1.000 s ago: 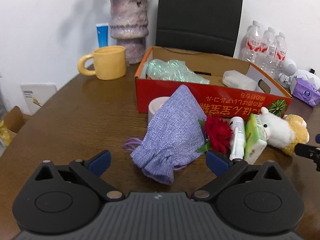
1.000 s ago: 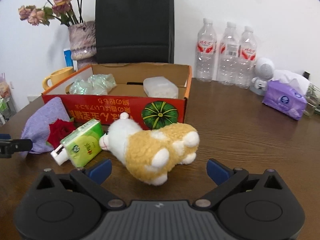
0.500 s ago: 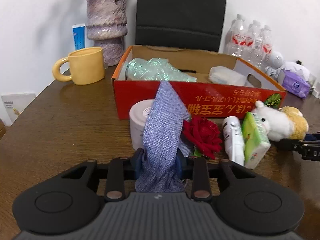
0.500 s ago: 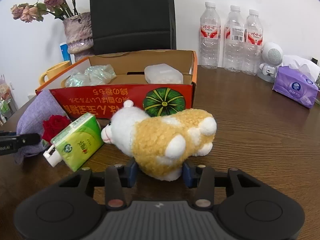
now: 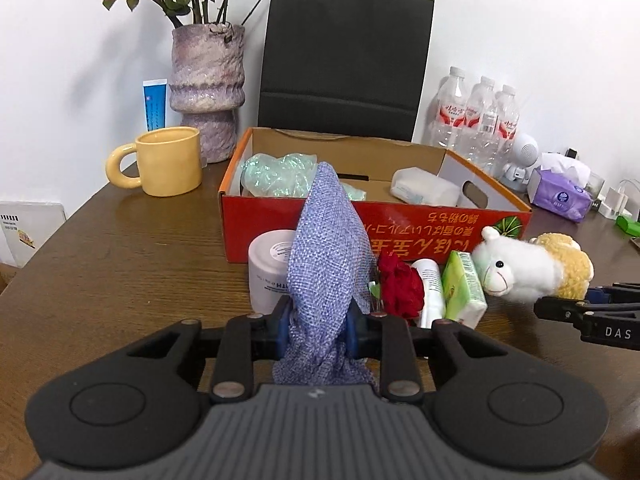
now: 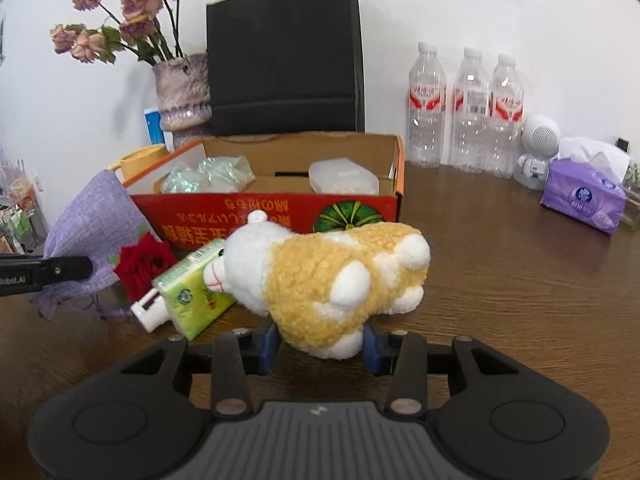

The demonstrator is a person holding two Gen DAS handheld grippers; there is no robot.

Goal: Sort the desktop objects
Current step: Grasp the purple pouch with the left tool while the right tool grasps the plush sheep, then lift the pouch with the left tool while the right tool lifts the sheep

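Observation:
My left gripper (image 5: 318, 330) is shut on a purple woven pouch (image 5: 326, 268) and holds it raised in front of the red cardboard box (image 5: 400, 220). My right gripper (image 6: 320, 346) is shut on a white and tan plush sheep (image 6: 332, 272) and holds it just above the table. On the table by the box lie a red rose (image 5: 400, 288), a white tube (image 5: 432, 292), a green tissue pack (image 5: 464, 292) and a white jar (image 5: 268, 268). The box holds a crumpled green bag (image 5: 276, 172) and a white packet (image 5: 424, 190).
A yellow mug (image 5: 168, 160) and a flower vase (image 5: 206, 88) stand at the back left. A black paper bag (image 5: 344, 56) stands behind the box. Three water bottles (image 6: 468, 108), a small white robot figure (image 6: 538, 148) and a purple tissue pack (image 6: 582, 196) stand at the right.
Both grippers closed, the left on the pouch and the right on the plush sheep. Both have since lifted their objects a little off the table.

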